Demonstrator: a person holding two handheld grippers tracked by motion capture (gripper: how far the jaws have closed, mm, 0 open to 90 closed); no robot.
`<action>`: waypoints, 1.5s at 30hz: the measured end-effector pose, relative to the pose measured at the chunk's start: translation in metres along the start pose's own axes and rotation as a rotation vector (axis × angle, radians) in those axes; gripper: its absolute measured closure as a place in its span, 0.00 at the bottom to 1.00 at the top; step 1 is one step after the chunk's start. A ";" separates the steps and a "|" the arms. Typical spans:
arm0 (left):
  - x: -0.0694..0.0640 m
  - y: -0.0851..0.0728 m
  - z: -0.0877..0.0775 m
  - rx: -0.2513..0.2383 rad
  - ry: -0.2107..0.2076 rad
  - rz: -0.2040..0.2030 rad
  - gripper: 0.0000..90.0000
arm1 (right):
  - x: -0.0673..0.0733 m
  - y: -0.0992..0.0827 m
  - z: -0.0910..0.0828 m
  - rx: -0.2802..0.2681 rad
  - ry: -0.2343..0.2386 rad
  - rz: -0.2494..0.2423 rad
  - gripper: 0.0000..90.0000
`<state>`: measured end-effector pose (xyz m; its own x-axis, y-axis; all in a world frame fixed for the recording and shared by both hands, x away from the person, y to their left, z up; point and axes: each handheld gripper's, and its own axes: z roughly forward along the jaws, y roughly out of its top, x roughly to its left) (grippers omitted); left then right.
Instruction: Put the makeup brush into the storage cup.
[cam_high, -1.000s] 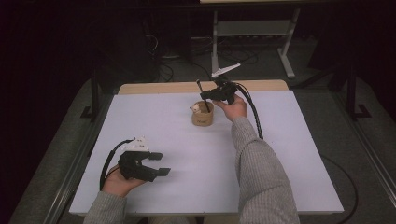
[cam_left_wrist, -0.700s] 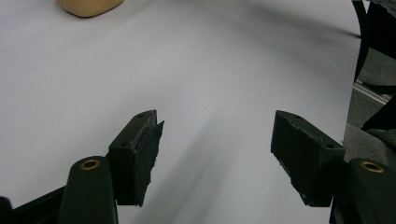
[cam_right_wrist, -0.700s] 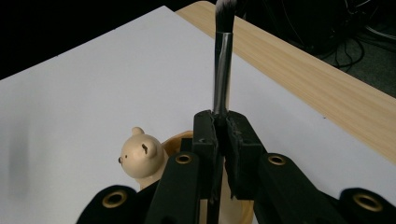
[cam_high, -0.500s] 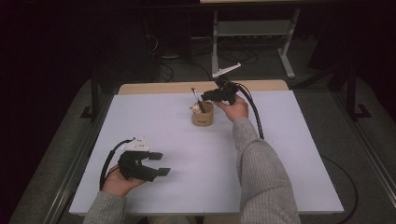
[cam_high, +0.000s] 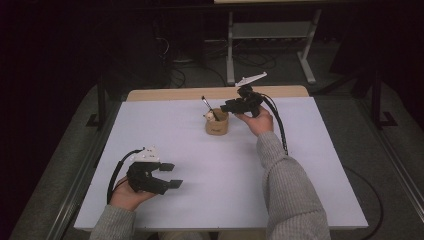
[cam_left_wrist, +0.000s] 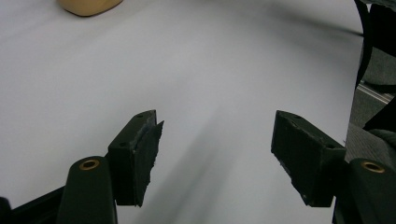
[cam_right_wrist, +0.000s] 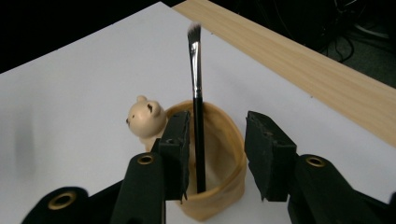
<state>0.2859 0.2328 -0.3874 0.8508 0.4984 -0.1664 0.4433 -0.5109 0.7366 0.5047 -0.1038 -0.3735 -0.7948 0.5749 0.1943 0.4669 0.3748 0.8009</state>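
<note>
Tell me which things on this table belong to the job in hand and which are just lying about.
In the job:
- tan bear-headed cup
- black-handled brush standing in it
- right gripper, jaws just opened off the brush

Lying about:
- left gripper, open over the white tabletop
- wooden table edge

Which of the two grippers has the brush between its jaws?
The right gripper, over the bear cup: its jaws have just been opening, the makeup brush standing loose between them. The left gripper has nothing between its jaws.
</note>
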 end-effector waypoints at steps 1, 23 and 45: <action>0.000 0.000 0.000 0.001 0.001 0.001 0.35 | 0.000 -0.001 -0.002 0.003 0.001 0.002 0.64; 0.001 0.000 0.000 0.004 0.012 -0.004 0.33 | 0.010 -0.013 -0.037 -0.038 -0.034 -0.011 0.52; 0.002 0.000 0.000 -0.003 0.027 -0.007 0.31 | 0.016 -0.033 -0.054 -0.030 -0.042 -0.001 0.45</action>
<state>0.2874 0.2334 -0.3877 0.8395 0.5211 -0.1538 0.4486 -0.5051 0.7373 0.4557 -0.1468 -0.3663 -0.7781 0.6047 0.1702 0.4539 0.3539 0.8178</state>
